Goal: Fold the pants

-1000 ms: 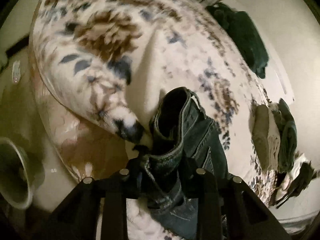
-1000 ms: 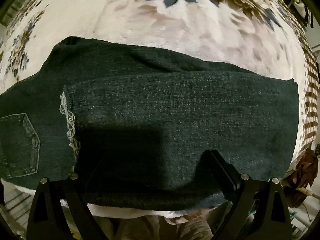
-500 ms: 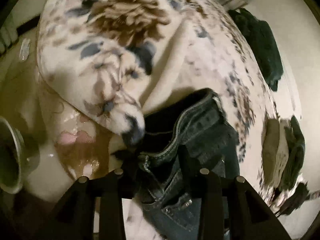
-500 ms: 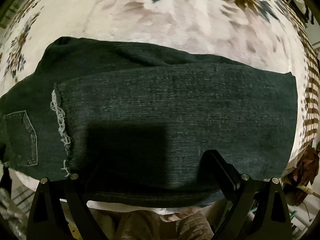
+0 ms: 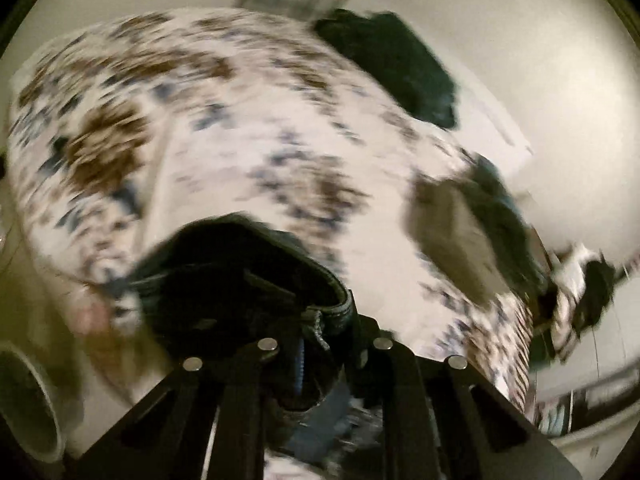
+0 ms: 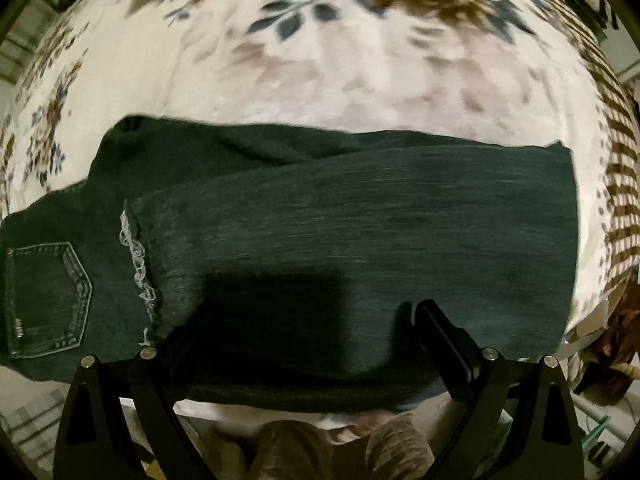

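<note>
The pants [image 6: 320,240], dark denim, lie folded lengthwise across the floral bedspread [image 6: 360,80], near the edge of the bed closest to the right wrist camera; 1 leg is laid over the other, a frayed hem [image 6: 138,264] lies on top of the seat panel, and a back pocket [image 6: 46,300] sits left of that hem, towards the waist end; the far end of the pants reaches almost to the striped border of the bedspread.

The right gripper [image 6: 308,328] points down over the near edge of the pants; its fingers [image 6: 444,344] stand wide apart and hold nothing, though whether they touch the cloth beneath cannot be told.

The left wrist view is blurred; the left gripper [image 5: 324,340] has the waistband [image 5: 336,300] of the pants between its fingers, with the zipper [image 5: 300,364] showing just below, and its jaws are closing, pressed on that denim; the waist end bulges up off the bedspread [image 5: 240,140] there.

Beyond the pants on the bedspread lie a dark garment [image 5: 400,68] at the far edge and a grey and dark heap of clothes [image 5: 472,232] to the right.
</note>
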A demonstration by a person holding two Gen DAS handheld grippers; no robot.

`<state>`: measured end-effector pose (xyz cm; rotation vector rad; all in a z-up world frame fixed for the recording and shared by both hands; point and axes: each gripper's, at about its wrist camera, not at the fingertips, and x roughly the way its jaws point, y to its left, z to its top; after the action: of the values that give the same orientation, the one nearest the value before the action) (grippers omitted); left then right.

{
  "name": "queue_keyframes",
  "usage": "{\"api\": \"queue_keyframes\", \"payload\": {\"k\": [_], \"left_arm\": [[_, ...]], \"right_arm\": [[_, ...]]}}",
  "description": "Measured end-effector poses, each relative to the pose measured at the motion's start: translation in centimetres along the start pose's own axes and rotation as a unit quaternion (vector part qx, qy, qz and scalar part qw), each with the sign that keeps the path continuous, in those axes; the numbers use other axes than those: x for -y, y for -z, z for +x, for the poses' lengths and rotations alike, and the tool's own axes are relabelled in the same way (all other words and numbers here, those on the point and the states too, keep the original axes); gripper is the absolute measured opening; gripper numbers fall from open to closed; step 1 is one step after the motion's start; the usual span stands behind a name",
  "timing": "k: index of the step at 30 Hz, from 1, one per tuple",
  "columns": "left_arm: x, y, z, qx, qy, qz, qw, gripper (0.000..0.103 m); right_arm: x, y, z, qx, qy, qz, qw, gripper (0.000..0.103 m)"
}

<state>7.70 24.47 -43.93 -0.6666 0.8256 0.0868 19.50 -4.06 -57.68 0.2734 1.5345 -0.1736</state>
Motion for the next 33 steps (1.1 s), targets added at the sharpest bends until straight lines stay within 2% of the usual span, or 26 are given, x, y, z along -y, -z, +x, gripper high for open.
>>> {"api": "queue_keyframes", "payload": {"k": [2, 4, 5, 8, 11, 12, 14, 15, 16, 17, 19, 21, 24, 28, 32, 33], "left_arm": [[2.9, 0.7, 0.3, -0.003, 0.015, 0.021, 0.9997, 0.012], [4.6, 0.9, 0.2, 0.009, -0.005, 0.053, 0.9985, 0.012], [4.2, 0.6, 0.1, 0.018, -0.013, 0.043, 0.9988, 0.012], [0.0, -0.8, -0.1, 0.038, -0.05, -0.023, 0.9978, 0.012], [-6.9, -1.0, 0.8, 0.033, -0.093, -0.084, 0.9916, 0.012], [-9.1, -0.8, 1.5, 0.02, -0.094, -0.109, 0.9895, 0.013], [-14.0, -0.1, 2.7, -0.009, -0.067, -0.186, 0.9802, 0.016], [-15.7, 0.2, 3.3, -0.025, -0.054, -0.211, 0.9756, 0.022], [-16.4, 0.4, 3.5, -0.031, -0.052, -0.217, 0.9742, 0.029], [-17.2, 0.6, 3.7, -0.034, -0.043, -0.222, 0.9735, 0.031], [-17.4, 0.8, 4.1, -0.04, -0.03, -0.214, 0.9756, 0.046], [-17.0, 0.9, 4.8, -0.053, -0.022, -0.206, 0.9767, 0.053], [-16.9, 1.0, 6.1, -0.066, -0.025, -0.198, 0.9777, 0.054], [-17.7, 1.1, 7.5, -0.07, -0.026, -0.212, 0.9745, 0.054], [-17.4, 1.3, 8.1, -0.077, -0.042, -0.213, 0.9732, 0.053], [-17.4, 1.3, 8.0, -0.085, -0.044, -0.217, 0.9715, 0.053]], "right_arm": [[1.8, 0.1, -0.5, 0.002, -0.002, 0.008, 1.0, 0.098], [4.0, 0.0, -0.9, -0.004, -0.006, 0.017, 1.0, 0.098], [5.0, 0.0, -1.1, -0.008, -0.008, 0.025, 1.0, 0.098], [8.0, -0.3, -1.9, -0.011, -0.02, 0.04, 0.999, 0.098], [9.7, -0.8, -2.4, -0.006, -0.025, 0.043, 0.999, 0.098], [10.3, -1.0, -2.5, -0.007, -0.028, 0.046, 0.999, 0.098], [10.1, -1.0, -2.6, -0.011, -0.031, 0.052, 0.998, 0.098], [10.6, -1.1, -2.7, -0.015, -0.033, 0.054, 0.998, 0.098], [10.4, -0.8, -2.3, -0.018, -0.033, 0.054, 0.998, 0.098], [10.1, -0.7, -2.1, -0.022, -0.034, 0.052, 0.998, 0.098], [9.2, -0.7, -1.7, -0.028, -0.031, 0.041, 0.998, 0.098], [8.2, -0.7, -1.4, -0.031, -0.028, 0.031, 0.999, 0.098], [6.2, -0.9, -1.3, -0.031, -0.026, 0.016, 0.999, 0.098], [4.1, -1.5, -1.2, -0.032, -0.026, 0.006, 0.999, 0.098], [2.0, -1.8, -1.8, -0.031, -0.021, -0.008, 0.999, 0.098], [2.6, -2.1, -1.4, -0.031, -0.021, -0.008, 0.999, 0.098]]}}
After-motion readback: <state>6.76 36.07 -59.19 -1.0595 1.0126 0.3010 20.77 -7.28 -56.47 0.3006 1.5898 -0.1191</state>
